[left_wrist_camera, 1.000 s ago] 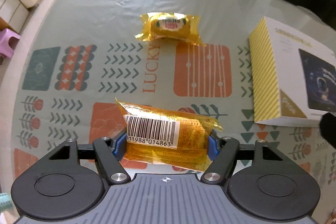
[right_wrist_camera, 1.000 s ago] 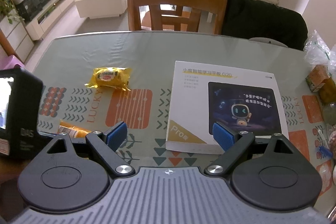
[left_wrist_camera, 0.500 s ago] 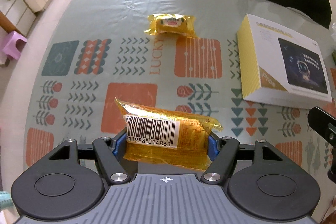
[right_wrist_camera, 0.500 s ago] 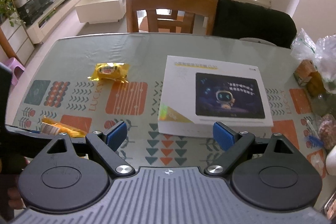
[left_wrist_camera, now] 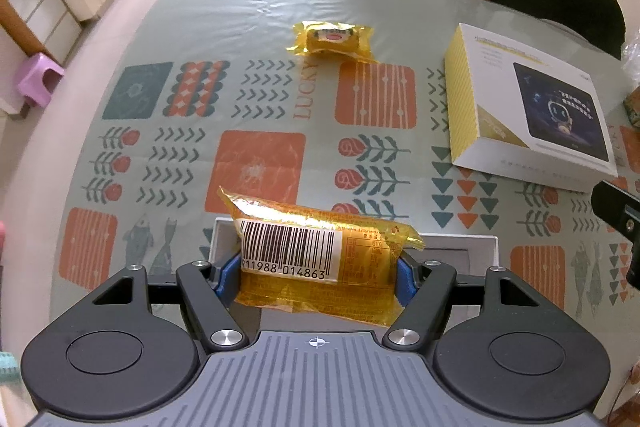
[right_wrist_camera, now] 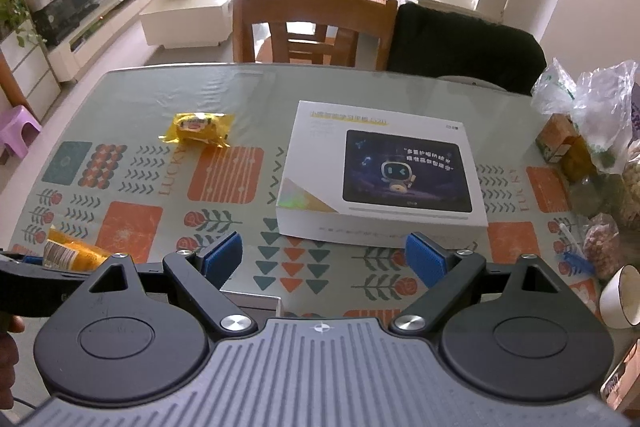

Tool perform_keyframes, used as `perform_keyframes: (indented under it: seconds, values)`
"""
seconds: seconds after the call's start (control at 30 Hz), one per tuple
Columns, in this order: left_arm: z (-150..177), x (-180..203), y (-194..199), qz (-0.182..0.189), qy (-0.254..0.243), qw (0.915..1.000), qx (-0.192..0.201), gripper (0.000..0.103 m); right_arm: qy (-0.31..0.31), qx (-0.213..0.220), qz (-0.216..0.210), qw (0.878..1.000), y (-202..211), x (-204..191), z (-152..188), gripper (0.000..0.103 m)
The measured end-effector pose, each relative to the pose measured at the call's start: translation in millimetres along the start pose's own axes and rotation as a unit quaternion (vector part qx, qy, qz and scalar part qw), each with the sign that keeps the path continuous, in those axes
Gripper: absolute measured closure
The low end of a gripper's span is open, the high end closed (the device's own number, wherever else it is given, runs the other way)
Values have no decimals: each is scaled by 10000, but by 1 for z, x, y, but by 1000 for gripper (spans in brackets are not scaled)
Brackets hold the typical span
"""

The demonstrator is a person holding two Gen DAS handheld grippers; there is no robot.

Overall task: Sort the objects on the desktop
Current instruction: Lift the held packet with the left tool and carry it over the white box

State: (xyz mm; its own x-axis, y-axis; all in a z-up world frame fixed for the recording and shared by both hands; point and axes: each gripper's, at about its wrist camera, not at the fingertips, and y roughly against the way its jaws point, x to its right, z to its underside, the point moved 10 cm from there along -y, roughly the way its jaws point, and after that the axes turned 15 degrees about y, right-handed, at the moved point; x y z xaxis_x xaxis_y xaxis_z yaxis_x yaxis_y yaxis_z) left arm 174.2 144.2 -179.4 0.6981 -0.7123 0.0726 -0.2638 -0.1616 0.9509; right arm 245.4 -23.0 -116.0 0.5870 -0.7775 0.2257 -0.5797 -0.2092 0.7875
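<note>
The left gripper (left_wrist_camera: 318, 273) has its blue pads clamped on either end of a yellow snack packet (left_wrist_camera: 320, 259), barcode side up, and holds it clear of the patterned tablecloth (left_wrist_camera: 168, 131). Directly beneath the packet sits a grey tray (left_wrist_camera: 460, 251), its rim showing on both sides of the wrapper at the near edge of the table. From the right wrist view that same packet peeks in at the far left, pinched in the black fingers.

The right gripper (right_wrist_camera: 322, 259) hangs with its pads wide apart, nothing between them, above the tablecloth just in front of a white tablet box (right_wrist_camera: 380, 171) with a cartoon robot on its lid.

Further back, a second yellow snack packet (left_wrist_camera: 332, 41) lies face up by the word LUCKY, well apart from the box. At the right edge are plastic bags of food (right_wrist_camera: 588, 131) and a white bowl (right_wrist_camera: 620, 297).
</note>
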Motion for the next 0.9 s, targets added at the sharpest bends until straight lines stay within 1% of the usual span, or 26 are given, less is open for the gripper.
perform_keyframes:
  seconds: [0.37,0.57,0.77,0.9]
  values:
    - [33,-5,17,-78,156,9998,93,34,73,100,-134,9998,16,2,22,0]
    - [49,-13,25,-78,150,9998,106,34,53,67,-142,9999,24,-1,40,0]
    - [59,-24,28,-19,104,9999,90,34,16,11,-45,10000,34,-7,54,0]
    - [70,-35,25,7,48,10000,-53,34,-71,-125,64,9999,38,-16,64,0]
